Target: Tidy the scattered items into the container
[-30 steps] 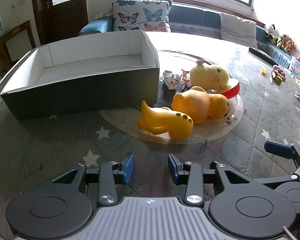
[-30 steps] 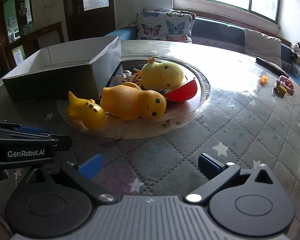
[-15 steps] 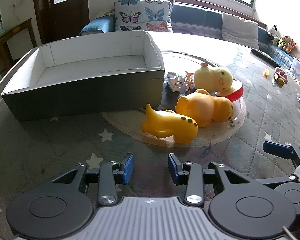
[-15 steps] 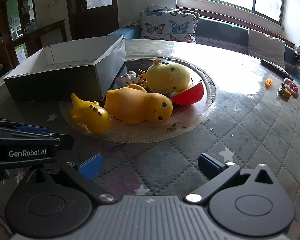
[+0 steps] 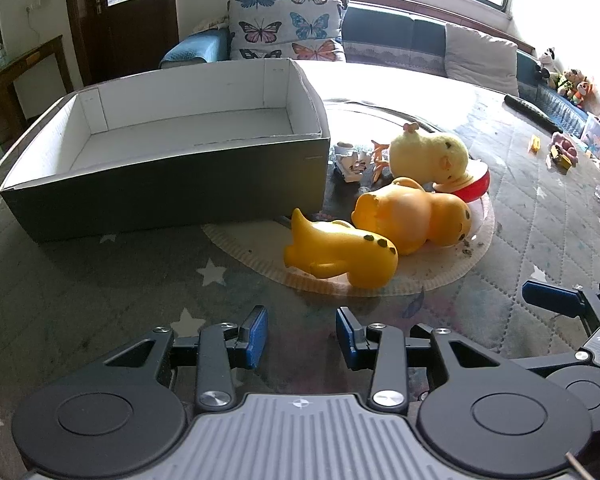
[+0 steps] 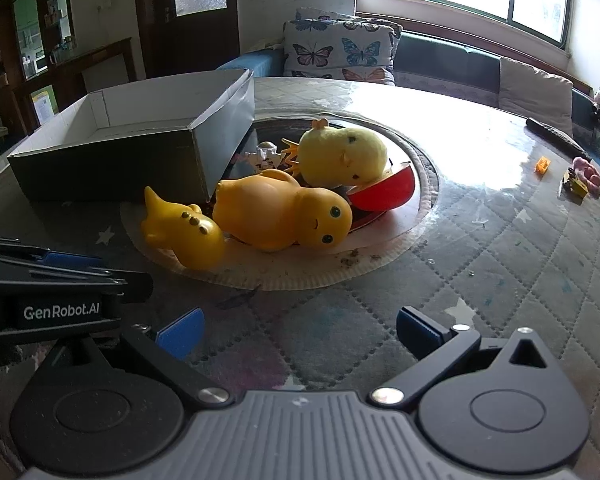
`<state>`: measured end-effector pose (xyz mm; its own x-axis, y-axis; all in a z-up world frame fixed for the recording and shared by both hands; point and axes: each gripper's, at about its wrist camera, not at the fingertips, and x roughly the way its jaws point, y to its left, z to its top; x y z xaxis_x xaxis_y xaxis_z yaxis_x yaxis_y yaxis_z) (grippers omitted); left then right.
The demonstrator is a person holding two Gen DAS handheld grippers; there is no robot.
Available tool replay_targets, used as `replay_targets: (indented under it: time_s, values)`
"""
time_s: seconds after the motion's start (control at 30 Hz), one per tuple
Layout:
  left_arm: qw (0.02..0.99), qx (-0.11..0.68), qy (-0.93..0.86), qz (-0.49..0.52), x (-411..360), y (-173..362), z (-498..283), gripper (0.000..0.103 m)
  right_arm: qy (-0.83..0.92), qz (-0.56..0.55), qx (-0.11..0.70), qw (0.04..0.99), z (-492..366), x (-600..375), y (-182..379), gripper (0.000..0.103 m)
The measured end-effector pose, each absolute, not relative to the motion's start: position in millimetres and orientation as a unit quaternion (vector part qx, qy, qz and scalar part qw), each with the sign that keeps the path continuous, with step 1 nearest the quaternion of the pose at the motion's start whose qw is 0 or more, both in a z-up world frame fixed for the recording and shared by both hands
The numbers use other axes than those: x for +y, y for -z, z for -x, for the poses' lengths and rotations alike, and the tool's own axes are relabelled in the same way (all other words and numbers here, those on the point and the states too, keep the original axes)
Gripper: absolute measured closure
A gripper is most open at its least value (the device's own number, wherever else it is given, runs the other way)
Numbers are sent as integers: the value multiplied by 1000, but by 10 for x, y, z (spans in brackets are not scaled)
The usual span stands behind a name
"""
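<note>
Both my grippers, left (image 5: 302, 334) and right (image 6: 298, 330), hover spread and empty before rubber ducks (image 5: 340, 254) lying beside the empty box (image 5: 172, 184); slick, rounded bodies could squirt free.

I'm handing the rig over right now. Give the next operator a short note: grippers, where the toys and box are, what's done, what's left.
Left gripper: open, empty.
Right gripper: open, empty.
Box: nothing in it, left of the toys.
Small yellow toy, orange duck, plush chick, red bowl and small white toy lie beside the box.
Done: nothing boxed.
Left: all of them; the small yellow toy is nearest.
</note>
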<state>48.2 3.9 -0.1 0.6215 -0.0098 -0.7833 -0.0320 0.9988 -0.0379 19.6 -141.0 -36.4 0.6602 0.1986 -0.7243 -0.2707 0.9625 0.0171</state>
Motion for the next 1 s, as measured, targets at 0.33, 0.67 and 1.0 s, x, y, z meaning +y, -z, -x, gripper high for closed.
replay_targets:
  time_s: [0.33, 0.67, 1.0]
  values:
    - [900, 435, -3, 27, 59, -10, -520, 62, -135, 46, 394, 908, -248, -1388, 378, 0]
    - [903, 428, 5, 36, 138, -93, -581, 62, -152, 48, 393, 905, -305, -1330, 384, 0]
    - [908, 415, 19, 60, 262, -268, -709, 62, -185, 52, 383, 904, -388, -1187, 321, 8]
